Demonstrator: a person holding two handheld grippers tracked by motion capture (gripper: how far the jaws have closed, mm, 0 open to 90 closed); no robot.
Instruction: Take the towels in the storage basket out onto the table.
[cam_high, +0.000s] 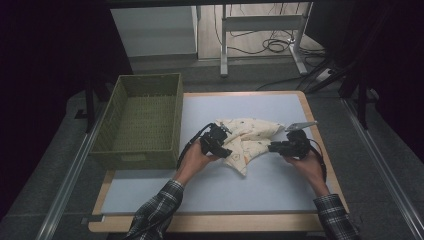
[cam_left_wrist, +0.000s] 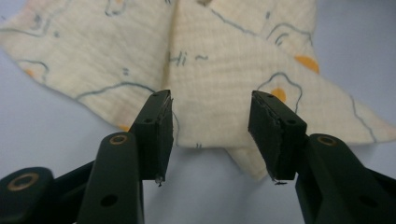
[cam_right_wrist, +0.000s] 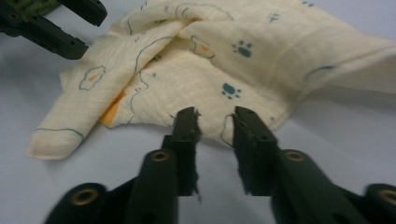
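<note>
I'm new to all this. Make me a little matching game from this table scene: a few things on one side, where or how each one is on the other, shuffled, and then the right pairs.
Things:
1. woven basket
2. printed cloth
3. left gripper
4. right gripper

Places or states:
A. crumpled in the middle of the table
B. jaws open at the cloth's edge, facing the "Hi" print
C. green, at the table's left edge
D. jaws open at the cloth's edge, facing the paw prints

Pairs: 1-C, 2-A, 3-B, 4-D
</note>
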